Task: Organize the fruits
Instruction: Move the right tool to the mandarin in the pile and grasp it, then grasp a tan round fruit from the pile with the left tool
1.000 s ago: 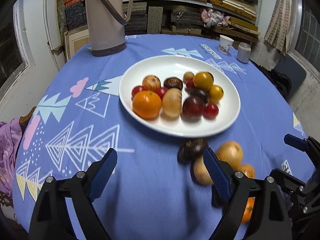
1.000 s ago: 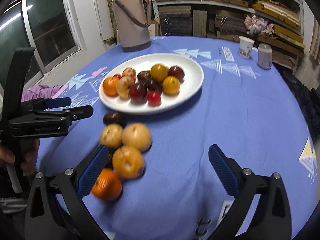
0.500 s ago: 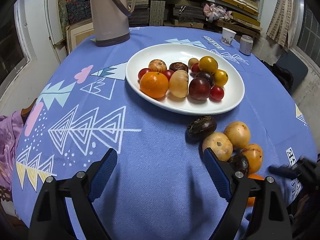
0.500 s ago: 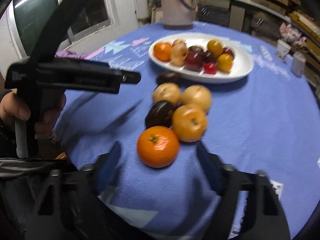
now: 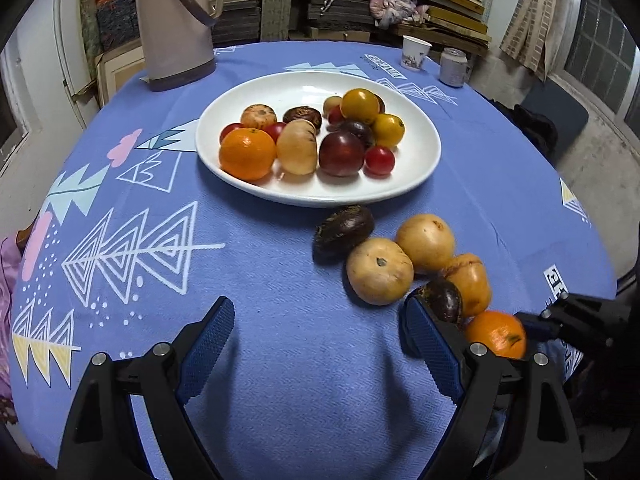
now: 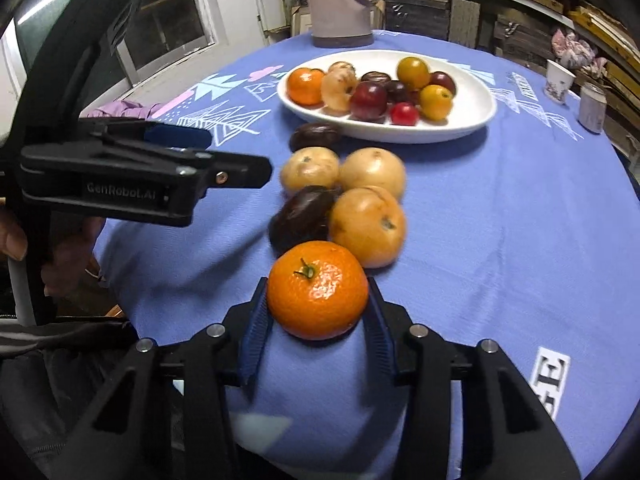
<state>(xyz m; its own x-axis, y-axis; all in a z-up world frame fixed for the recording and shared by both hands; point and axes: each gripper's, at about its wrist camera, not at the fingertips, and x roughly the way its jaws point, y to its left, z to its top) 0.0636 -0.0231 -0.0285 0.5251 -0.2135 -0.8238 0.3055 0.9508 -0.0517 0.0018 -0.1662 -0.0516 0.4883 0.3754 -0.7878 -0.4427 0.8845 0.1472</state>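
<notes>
A white plate (image 5: 416, 176) (image 6: 472, 120) holds several fruits, among them an orange (image 5: 247, 153). Loose fruits lie on the blue cloth in front of it: two tan fruits (image 5: 379, 271), two dark ones (image 5: 343, 229), an orange-tan one (image 6: 367, 227). My right gripper (image 6: 318, 304) is shut on an orange mandarin (image 6: 317, 289) (image 5: 496, 334) at the near end of the group. My left gripper (image 5: 316, 328) is open and empty, low over the cloth, left of the loose fruits; it also shows in the right wrist view (image 6: 224, 168).
A tall beige thermos (image 5: 172, 20) stands at the back left of the round table. A paper cup (image 5: 415, 52) and a small jar (image 5: 453, 66) stand at the back right. Shelves of stacked boards lie behind the table.
My right gripper swung round to the near side of the loose fruits, moved in on the mandarin and closed on it. My left gripper drew back slightly and stayed open.
</notes>
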